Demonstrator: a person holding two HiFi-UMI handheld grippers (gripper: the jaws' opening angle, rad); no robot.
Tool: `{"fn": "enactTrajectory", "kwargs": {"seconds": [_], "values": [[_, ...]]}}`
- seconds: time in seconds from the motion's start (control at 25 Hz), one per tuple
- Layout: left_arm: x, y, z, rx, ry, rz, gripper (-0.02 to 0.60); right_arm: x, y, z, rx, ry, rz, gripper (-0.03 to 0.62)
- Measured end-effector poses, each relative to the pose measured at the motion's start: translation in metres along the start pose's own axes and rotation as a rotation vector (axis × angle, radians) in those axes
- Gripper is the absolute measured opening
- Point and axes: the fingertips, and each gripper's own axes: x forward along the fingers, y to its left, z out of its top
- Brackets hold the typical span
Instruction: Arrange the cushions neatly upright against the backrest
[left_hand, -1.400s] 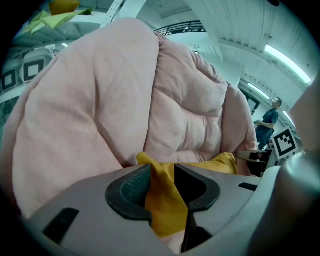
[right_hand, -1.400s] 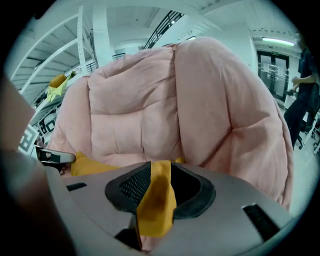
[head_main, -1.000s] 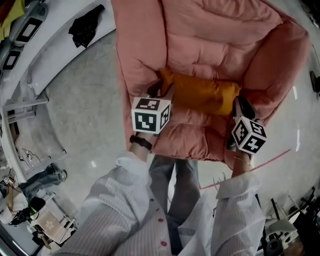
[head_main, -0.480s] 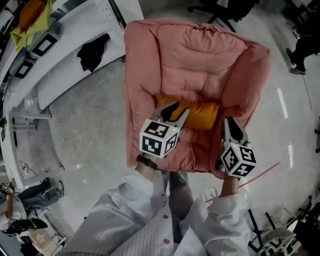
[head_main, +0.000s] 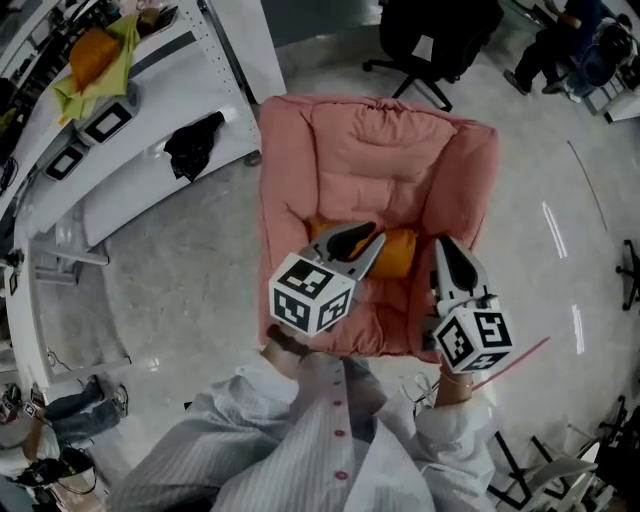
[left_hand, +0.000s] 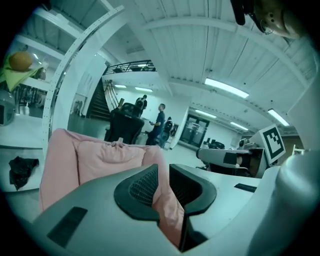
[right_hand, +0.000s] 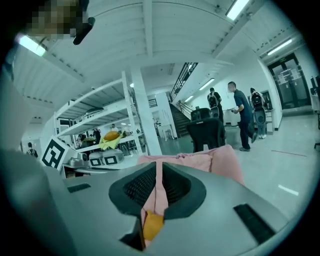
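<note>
An orange cushion (head_main: 398, 252) lies on the seat of the pink armchair (head_main: 370, 150), at the foot of its backrest; my grippers cover part of it. My left gripper (head_main: 368, 240) hovers above the seat's front left. Its jaws are closing, with only a narrow gap and nothing between them (left_hand: 162, 172); the armchair (left_hand: 95, 160) shows beyond. My right gripper (head_main: 443, 250) hangs over the seat's front right beside the right armrest. Its jaws are closing too and hold nothing (right_hand: 159, 172). The cushion (right_hand: 151, 226) and armchair (right_hand: 220, 157) show through the slit.
White shelving stands to the left with a black cloth (head_main: 193, 143) and a yellow-green cloth (head_main: 95, 65) on it. A black office chair (head_main: 435, 35) stands behind the armchair. People (head_main: 570, 30) are at the far right. A red line (head_main: 510, 360) marks the floor.
Both grippers have drawn back from the cushion toward me and risen, and their jaws have narrowed. The head view has pulled away, so the whole armchair shows. The cushion stays on the seat.
</note>
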Motion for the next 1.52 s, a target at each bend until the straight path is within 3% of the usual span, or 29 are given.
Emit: {"fn": "enactTrajectory", "kwargs": {"seconds": [0.36,0.68,1.52], "values": [[-0.041,-0.062,0.049,0.062,-0.077,-0.1,0.018,-0.053,0.043,0.052,-0.067,-0.069,0.086,0.015],[-0.057,-0.104,0.064,0.153,-0.121,-0.148,0.009,-0.078,0.065,0.065,-0.032,-0.119,0.113,0.012],[-0.06,-0.115,0.065,0.153,-0.132,-0.17,0.009,-0.085,0.069,0.065,-0.063,-0.126,0.113,0.012]]}}
